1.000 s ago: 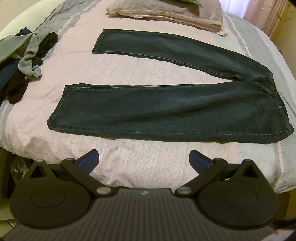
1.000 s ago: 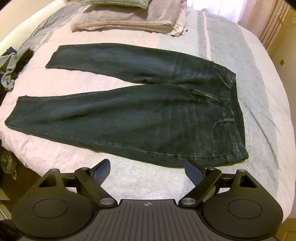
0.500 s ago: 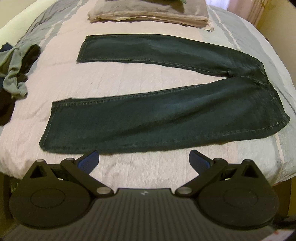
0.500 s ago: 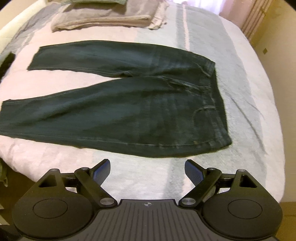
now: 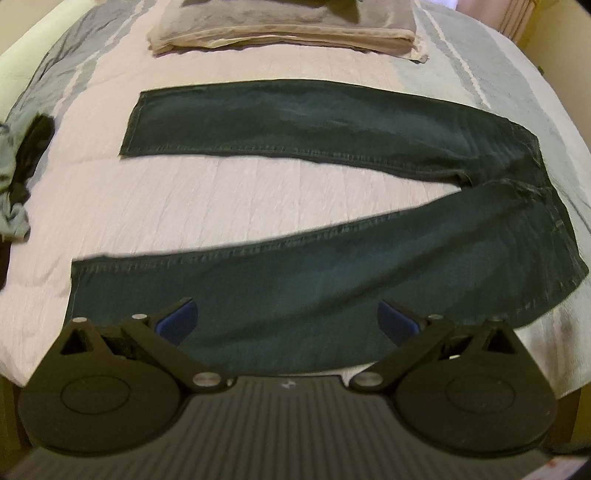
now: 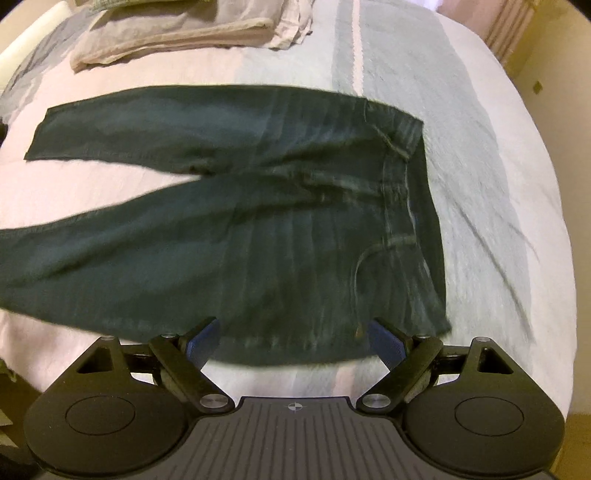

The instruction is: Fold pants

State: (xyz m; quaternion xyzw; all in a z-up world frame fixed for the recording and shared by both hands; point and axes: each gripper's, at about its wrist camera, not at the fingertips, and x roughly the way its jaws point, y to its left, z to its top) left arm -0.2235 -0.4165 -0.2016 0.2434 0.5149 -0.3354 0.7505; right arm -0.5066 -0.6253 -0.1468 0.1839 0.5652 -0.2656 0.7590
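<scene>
- Spread wide and gripping nothing, the jaws of the left gripper [image 5: 287, 323] are hanging over the near leg of the dark green denim pants [image 5: 332, 280], close to its hem end by the bed's near edge.
- Lying flat on the pale pink and grey-green striped bedspread [image 5: 229, 192], the pants are showing both legs splayed in a V, with hems pointing toward the bed's left side and the waist toward its right side.
- Sitting at the far edge is a folded stack of beige and grey linens [image 5: 284, 29], well apart from the pants; a crumpled heap of grey and black clothes [image 5: 20, 177] is lying at the left edge.
- Standing wide apart too, the jaws of the right gripper [image 6: 293, 341] are holding nothing and hovering over the near edge of the pants [image 6: 258, 236] at the waist end, beside a curved pocket seam.
- Motion blur is softening this view; the bedspread [image 6: 480, 184] is stretching bare to the right of the waistband, and the folded linens [image 6: 177, 33] are lying at the far left corner.
</scene>
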